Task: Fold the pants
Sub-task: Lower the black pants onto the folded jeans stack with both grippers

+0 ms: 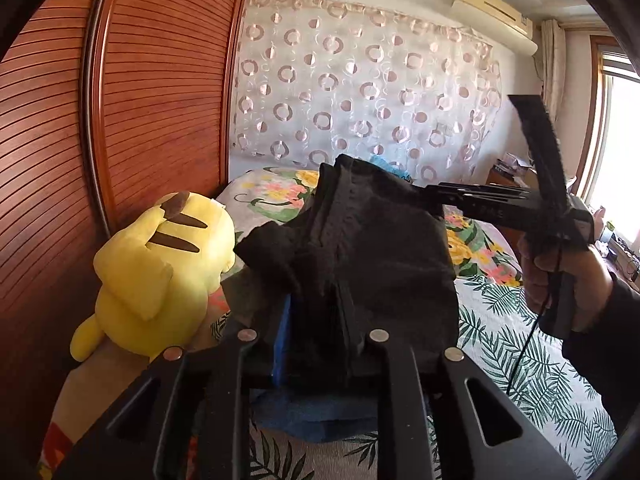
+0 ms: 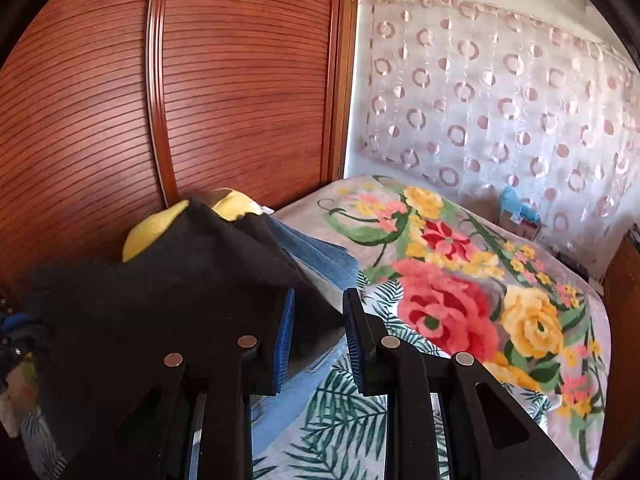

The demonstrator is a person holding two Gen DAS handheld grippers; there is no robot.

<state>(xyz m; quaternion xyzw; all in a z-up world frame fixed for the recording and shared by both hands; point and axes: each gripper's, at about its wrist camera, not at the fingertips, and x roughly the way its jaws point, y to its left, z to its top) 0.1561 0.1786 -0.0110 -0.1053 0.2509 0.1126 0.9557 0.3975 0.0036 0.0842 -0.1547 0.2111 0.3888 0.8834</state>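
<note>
The black pants [image 1: 360, 248] hang bunched in the air above the bed. My left gripper [image 1: 316, 344] is shut on their lower edge, with cloth draped over both fingers. In the left wrist view my right gripper [image 1: 432, 196] reaches in from the right and its tips touch the upper edge of the pants. In the right wrist view the right gripper [image 2: 318, 340] stands open, and the black pants [image 2: 160, 300] drape over its left finger [image 2: 282, 344] with no cloth pinched between the pads.
A yellow plush toy [image 1: 160, 272] lies at the left beside the wooden wardrobe [image 1: 120, 120]. A folded blue cloth [image 2: 316, 256] lies on the floral bedspread [image 2: 460, 300]. A patterned curtain [image 1: 360, 92] covers the far wall. A window [image 1: 620, 140] is at the right.
</note>
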